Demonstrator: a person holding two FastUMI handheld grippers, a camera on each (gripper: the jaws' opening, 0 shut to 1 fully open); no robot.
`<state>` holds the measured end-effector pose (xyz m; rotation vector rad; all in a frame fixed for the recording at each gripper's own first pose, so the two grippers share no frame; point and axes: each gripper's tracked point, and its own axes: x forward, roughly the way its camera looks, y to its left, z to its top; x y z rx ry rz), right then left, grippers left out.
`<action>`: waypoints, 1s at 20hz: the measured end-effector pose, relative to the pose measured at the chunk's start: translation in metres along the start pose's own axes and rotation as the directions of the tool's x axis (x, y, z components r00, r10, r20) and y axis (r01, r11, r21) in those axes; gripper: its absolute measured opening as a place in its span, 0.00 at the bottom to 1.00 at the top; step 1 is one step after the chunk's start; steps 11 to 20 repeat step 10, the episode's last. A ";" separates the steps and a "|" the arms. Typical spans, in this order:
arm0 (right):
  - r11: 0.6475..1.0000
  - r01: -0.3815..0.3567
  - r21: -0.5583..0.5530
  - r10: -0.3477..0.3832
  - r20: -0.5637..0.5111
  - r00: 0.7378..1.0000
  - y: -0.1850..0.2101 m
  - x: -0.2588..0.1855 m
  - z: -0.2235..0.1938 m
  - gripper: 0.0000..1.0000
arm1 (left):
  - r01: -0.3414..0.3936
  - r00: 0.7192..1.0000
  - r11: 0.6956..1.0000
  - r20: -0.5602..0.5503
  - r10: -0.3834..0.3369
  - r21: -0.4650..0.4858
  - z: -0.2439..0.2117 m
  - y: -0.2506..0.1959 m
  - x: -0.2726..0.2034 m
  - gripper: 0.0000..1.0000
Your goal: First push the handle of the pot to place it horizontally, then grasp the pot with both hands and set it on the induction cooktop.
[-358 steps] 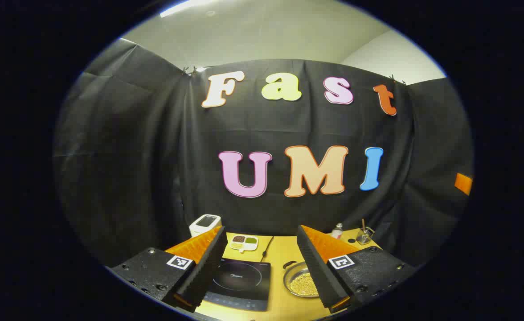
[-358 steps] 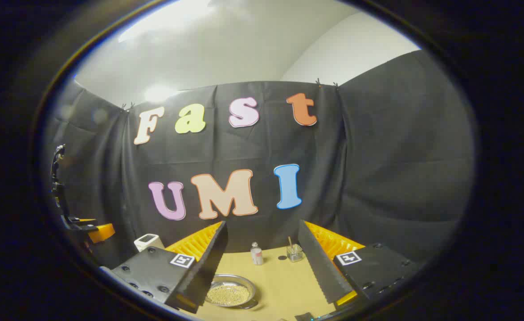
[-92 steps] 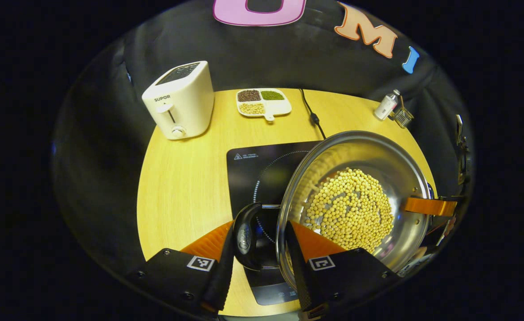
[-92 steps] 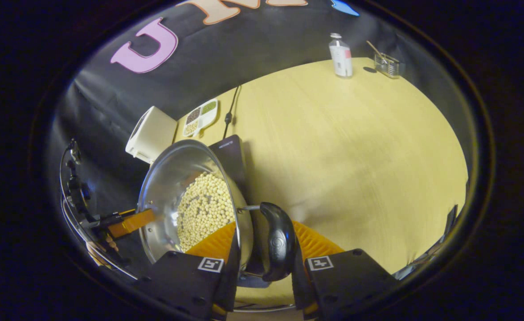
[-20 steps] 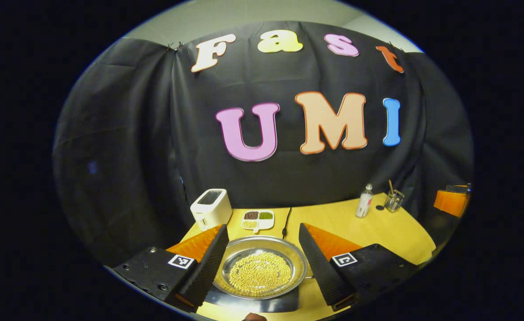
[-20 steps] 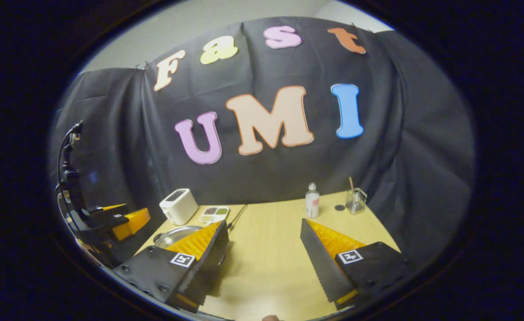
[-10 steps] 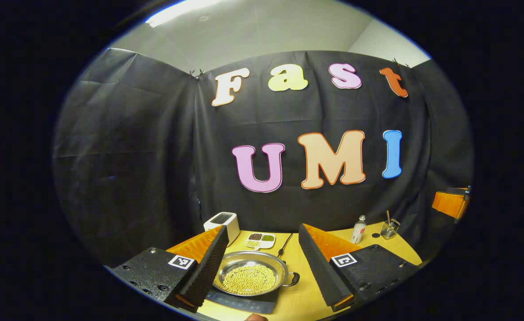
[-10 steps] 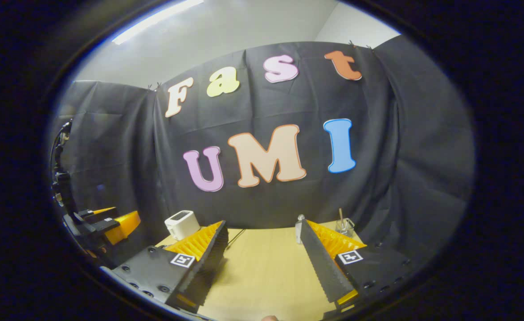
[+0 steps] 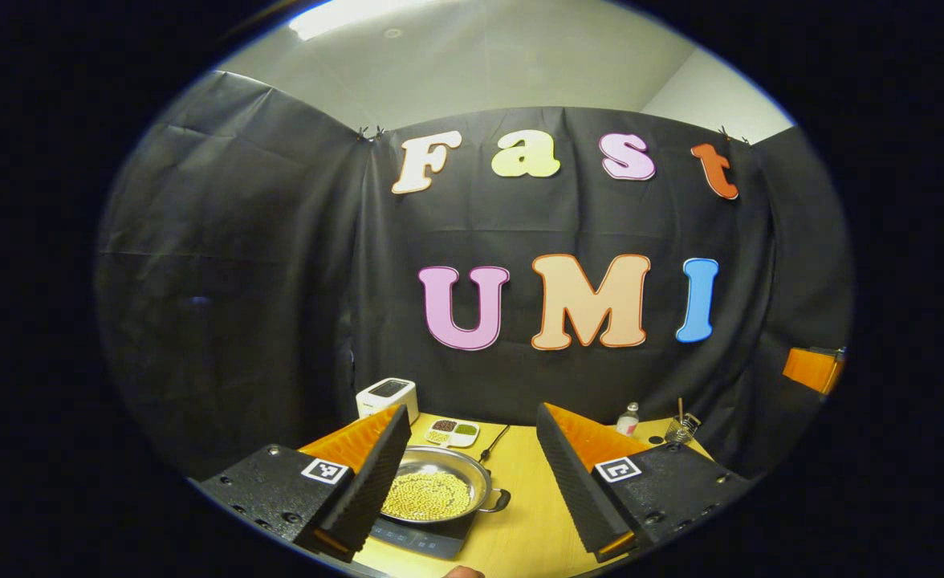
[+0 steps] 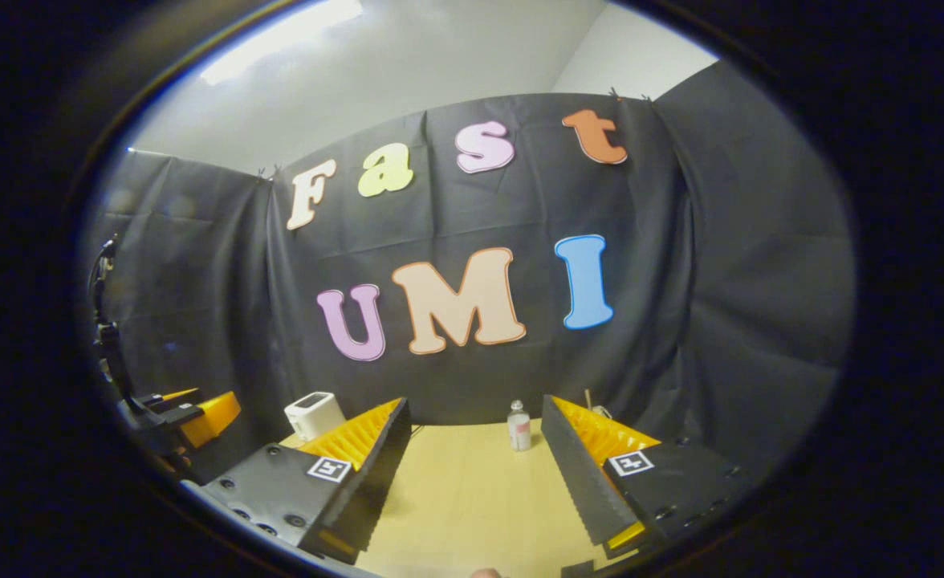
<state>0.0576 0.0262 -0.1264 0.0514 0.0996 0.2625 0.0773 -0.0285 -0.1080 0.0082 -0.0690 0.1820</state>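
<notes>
With the pot (image 9: 438, 488) resting on the induction cooktop (image 9: 417, 536), both grippers' fingers stand apart (holding nothing); placement looks complete, leaving only withdrawal.

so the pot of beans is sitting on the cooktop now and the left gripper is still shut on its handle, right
Not quite. The pot does sit on the cooktop, but the left gripper is open and holds nothing; the handle is free. The left gripper view shows this.

Black cloth (image 9: 263, 265) hangs as the booth's wall behind a light wooden table (image 10: 472, 490). Above it, a pale ceiling (image 9: 472, 64) carries a bright light (image 9: 343, 12).
</notes>
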 end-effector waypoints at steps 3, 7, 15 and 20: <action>1.000 0.001 -0.017 0.000 0.006 1.000 0.001 -0.004 0.001 0.99 | 0.028 1.000 1.000 0.012 -0.028 -0.005 0.004 -0.012 0.003 0.96; 1.000 0.009 -0.017 -0.009 0.026 1.000 -0.001 -0.005 0.004 0.99 | 0.044 0.999 0.999 0.027 -0.044 0.000 0.007 -0.021 0.008 0.96; 1.000 0.020 -0.003 -0.020 0.026 0.999 -0.005 -0.006 0.003 0.92 | 0.060 0.997 0.998 0.039 -0.060 -0.002 0.010 -0.027 0.011 0.96; 1.000 0.020 -0.003 -0.020 0.026 0.999 -0.005 -0.006 0.003 0.92 | 0.060 0.997 0.998 0.039 -0.060 -0.002 0.010 -0.027 0.011 0.96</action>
